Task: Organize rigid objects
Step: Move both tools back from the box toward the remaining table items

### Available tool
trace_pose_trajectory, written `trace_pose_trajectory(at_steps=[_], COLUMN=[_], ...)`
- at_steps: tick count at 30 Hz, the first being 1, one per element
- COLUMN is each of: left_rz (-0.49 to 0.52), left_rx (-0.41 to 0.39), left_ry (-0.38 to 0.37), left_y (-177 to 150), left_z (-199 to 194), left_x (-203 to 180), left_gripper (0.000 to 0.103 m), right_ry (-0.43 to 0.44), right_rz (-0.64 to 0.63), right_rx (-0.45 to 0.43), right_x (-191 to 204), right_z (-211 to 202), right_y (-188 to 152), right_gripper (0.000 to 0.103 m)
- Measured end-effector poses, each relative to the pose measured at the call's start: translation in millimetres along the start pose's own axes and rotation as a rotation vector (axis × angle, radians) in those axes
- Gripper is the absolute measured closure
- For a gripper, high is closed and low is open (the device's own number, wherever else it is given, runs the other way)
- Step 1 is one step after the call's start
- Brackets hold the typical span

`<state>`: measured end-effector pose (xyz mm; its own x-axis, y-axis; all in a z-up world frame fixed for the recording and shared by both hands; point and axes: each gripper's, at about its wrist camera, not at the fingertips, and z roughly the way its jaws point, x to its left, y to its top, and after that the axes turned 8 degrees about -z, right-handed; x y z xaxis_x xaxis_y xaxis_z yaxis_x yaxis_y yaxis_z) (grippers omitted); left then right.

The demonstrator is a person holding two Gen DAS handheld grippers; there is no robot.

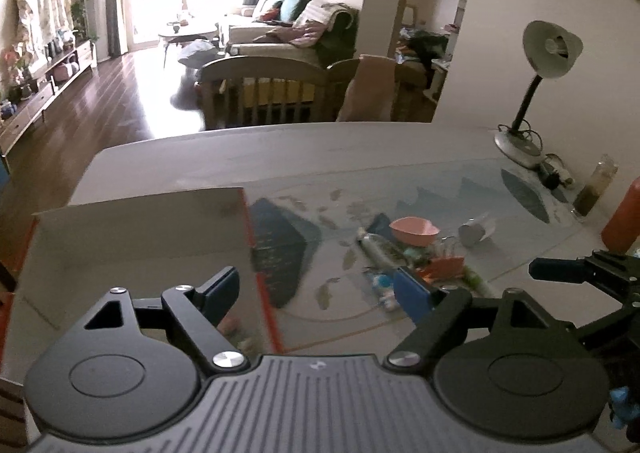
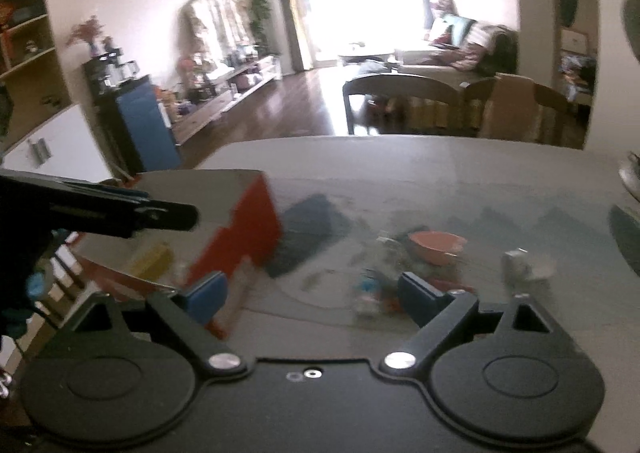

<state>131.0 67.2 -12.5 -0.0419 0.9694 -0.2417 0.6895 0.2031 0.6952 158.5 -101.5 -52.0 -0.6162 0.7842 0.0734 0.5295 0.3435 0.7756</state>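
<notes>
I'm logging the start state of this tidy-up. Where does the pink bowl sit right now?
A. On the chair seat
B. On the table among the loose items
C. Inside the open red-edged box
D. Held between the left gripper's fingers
B: the pink bowl rests on the table in the clutter, right of the box, and both grippers are open and empty.

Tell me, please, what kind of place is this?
Most likely a home, an open dining and living room. A pale dining table has wooden slat-back chairs behind it, and farther back a light sofa with cushions stands near a bright window.
</notes>
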Motion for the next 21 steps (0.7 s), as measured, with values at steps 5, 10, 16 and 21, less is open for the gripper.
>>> trace_pose_trajectory(at_steps=[5, 10, 16, 21], left_rz=[-0.002, -0.025, -0.047, -0.07], left_rx=[0.034, 0.057, 0.091, 0.143], left_ry=[-0.007, -0.005, 0.003, 0.057], left_y=[-4, -13, -20, -26], left_z=[27, 59, 97, 134], left_x=[-25, -45, -65, -74], left_gripper=[0.018, 0.011, 0.0, 0.0], right_ry=[-0.053, -0.088, -0.106, -0.098], right_rz=[0.013, 0.0, -0.025, -0.059], right_rx=[0.022, 0.058, 0.112, 0.161], right_x=[-35, -64, -96, -116], right_z=[2, 13, 37, 63], right_y=[-12, -26, -40, -50], right_gripper=[0.011, 0.012, 0.02, 0.026])
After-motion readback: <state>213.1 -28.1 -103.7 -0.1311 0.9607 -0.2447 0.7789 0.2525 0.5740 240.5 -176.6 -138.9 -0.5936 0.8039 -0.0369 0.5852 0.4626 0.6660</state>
